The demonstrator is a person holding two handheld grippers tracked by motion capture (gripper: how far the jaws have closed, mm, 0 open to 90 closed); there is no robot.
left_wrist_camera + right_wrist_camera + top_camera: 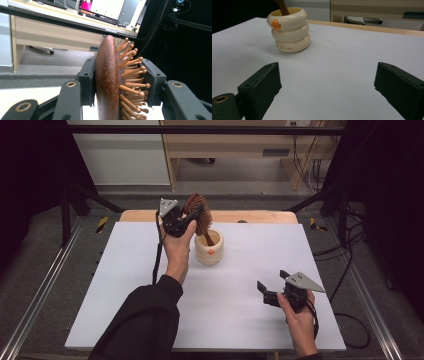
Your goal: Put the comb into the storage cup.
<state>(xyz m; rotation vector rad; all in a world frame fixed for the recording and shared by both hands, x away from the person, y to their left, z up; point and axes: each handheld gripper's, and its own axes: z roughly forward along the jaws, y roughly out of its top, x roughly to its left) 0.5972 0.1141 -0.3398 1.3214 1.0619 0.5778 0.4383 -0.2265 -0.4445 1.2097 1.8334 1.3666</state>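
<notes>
White-topped desk [240, 285] in a dim lab bears one cream ringed cup [209, 249] with an orange duck mark. Left hand-held gripper [192, 217] is clamped on the head of one wooden hairbrush [200, 214], whose handle already stands in the cup; letting go seems all that is left. Right hand-held gripper [272, 287], jaws apart and holding nothing, rests near the desk's front
</notes>
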